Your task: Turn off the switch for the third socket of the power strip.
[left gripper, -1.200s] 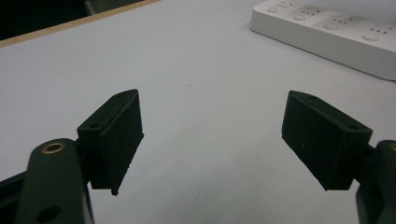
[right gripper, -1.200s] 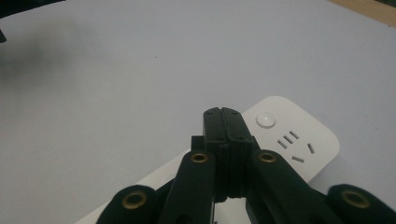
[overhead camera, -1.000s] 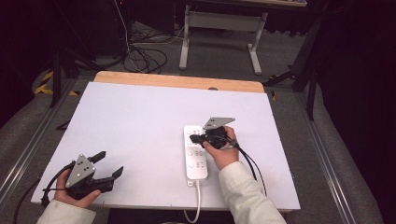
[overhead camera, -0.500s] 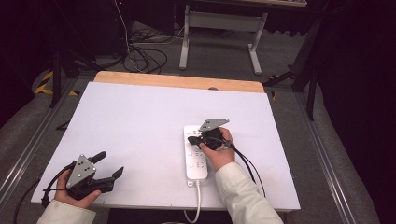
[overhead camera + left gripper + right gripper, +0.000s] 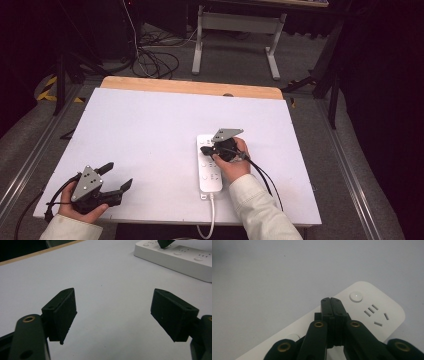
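White worktop (image 5: 150, 145) under dim surroundings, a wooden strip along its far edge and cables on the floor beyond. My right claw (image 5: 331, 305) has its jaws pressed flat together with nothing between them, and it sits on or just over the power strip (image 5: 210, 167), tips near the strip's far end. In the right gripper view the round button (image 5: 356, 296) lies just ahead and to the right of the tips, with a socket past it; I judge the coming move is a short nudge toward that button, though I cannot tell whether the tips touch the plastic. The strip's long axis runs from my edge of the worktop toward the far side, its cord (image 5: 208, 220) trailing off the near edge. My left claw (image 5: 114, 176) rests well apart near the left front corner, jaws spread wide and empty. The left gripper view gives a low side-on look at the strip (image 5: 175, 257); the high view alone shows both hands at once.
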A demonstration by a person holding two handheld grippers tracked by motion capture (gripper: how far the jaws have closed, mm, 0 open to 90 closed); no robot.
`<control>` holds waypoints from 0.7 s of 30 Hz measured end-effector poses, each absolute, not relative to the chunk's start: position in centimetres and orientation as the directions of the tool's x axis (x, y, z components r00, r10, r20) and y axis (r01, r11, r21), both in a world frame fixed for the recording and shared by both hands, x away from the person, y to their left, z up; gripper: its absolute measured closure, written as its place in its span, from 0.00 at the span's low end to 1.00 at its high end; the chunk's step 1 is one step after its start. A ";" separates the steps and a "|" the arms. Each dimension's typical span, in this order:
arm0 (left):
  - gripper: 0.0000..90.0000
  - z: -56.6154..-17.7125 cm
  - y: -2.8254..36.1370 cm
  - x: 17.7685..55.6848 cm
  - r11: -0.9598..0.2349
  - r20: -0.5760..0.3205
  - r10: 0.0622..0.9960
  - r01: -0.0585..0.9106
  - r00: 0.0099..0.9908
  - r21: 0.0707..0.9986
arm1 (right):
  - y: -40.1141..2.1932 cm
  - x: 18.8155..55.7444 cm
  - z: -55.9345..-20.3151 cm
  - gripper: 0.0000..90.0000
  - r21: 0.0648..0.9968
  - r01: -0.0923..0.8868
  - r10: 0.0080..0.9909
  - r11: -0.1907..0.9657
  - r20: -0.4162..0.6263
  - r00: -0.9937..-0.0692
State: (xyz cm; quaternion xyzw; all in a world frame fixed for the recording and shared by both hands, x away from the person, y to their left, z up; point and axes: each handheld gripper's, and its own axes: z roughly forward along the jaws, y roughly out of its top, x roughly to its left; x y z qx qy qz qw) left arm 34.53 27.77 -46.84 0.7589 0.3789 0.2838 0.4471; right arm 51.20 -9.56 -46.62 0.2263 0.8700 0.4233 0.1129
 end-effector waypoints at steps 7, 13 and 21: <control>0.24 -46.8 27.8 34.5 -0.316 0.096 0.830 0.321 0.549 0.893 | -9.4 50.9 -46.8 1.00 0.784 0.290 0.494 0.549 -0.023 -0.869; 0.24 -46.8 27.8 34.5 -0.317 0.096 0.830 0.322 0.549 0.892 | -9.4 50.9 -46.8 1.00 0.788 0.289 0.494 0.544 -0.022 -0.869; 0.24 -46.9 27.7 34.5 -0.316 0.097 0.831 0.322 0.547 0.892 | -9.3 51.0 -46.8 1.00 0.784 0.285 0.501 0.552 -0.038 -0.865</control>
